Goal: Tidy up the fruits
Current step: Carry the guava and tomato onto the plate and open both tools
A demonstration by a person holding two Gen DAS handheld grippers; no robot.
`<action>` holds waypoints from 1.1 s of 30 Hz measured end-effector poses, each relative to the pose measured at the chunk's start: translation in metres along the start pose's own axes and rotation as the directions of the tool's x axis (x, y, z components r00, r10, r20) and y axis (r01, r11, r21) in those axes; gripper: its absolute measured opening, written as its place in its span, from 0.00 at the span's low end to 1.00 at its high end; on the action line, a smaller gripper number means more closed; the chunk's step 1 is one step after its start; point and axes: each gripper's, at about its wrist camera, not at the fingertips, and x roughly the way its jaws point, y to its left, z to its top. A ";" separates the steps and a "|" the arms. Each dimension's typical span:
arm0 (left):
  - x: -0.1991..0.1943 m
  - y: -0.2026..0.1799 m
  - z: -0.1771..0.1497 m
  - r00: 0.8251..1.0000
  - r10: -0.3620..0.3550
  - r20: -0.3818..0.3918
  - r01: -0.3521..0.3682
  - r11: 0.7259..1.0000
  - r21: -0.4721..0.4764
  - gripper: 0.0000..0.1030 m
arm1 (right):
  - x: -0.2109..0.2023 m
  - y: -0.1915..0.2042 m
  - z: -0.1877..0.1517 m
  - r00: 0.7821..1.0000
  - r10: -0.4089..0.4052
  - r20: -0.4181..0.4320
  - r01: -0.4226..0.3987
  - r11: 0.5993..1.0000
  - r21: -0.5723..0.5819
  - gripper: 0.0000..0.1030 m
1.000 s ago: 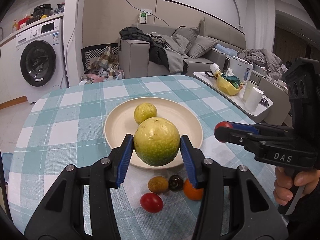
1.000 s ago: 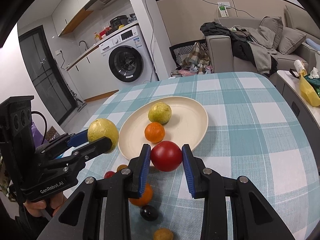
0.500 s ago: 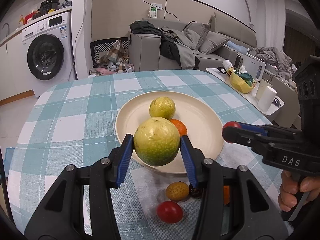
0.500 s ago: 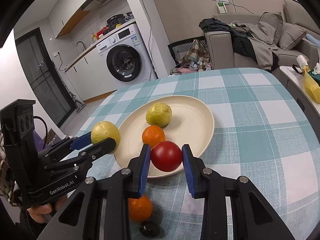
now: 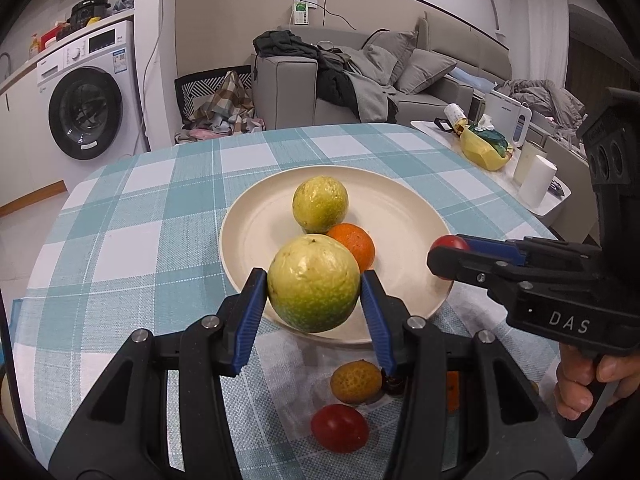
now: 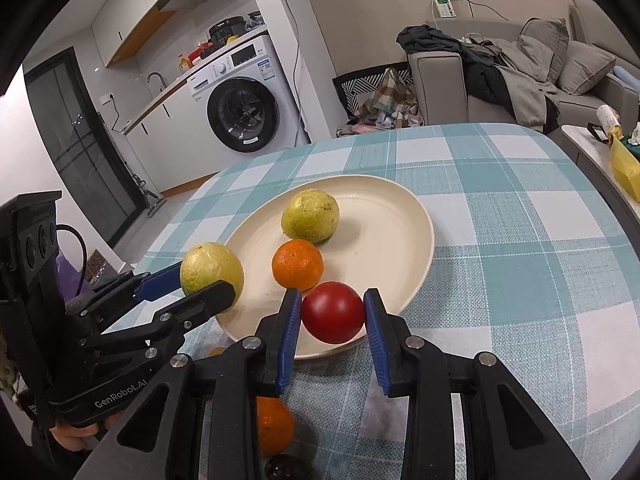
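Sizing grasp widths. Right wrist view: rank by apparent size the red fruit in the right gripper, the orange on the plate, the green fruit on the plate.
1. Red fruit, inflated by nearness to the camera.
2. Green fruit.
3. Orange, only slightly smaller than the green fruit.

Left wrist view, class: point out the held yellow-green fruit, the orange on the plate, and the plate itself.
Held yellow-green fruit (image 5: 313, 282): left wrist view, middle of its front face.
Orange on the plate (image 5: 354, 245): left wrist view, its visible upper right side.
Plate (image 5: 400, 216): left wrist view, bare inner surface, right.
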 end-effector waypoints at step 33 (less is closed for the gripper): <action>-0.016 0.000 -0.005 1.000 -0.010 0.003 0.010 1.000 -0.016 0.69 | -0.013 -0.002 -0.001 0.998 -0.055 0.032 0.056 0.998 -0.033 0.76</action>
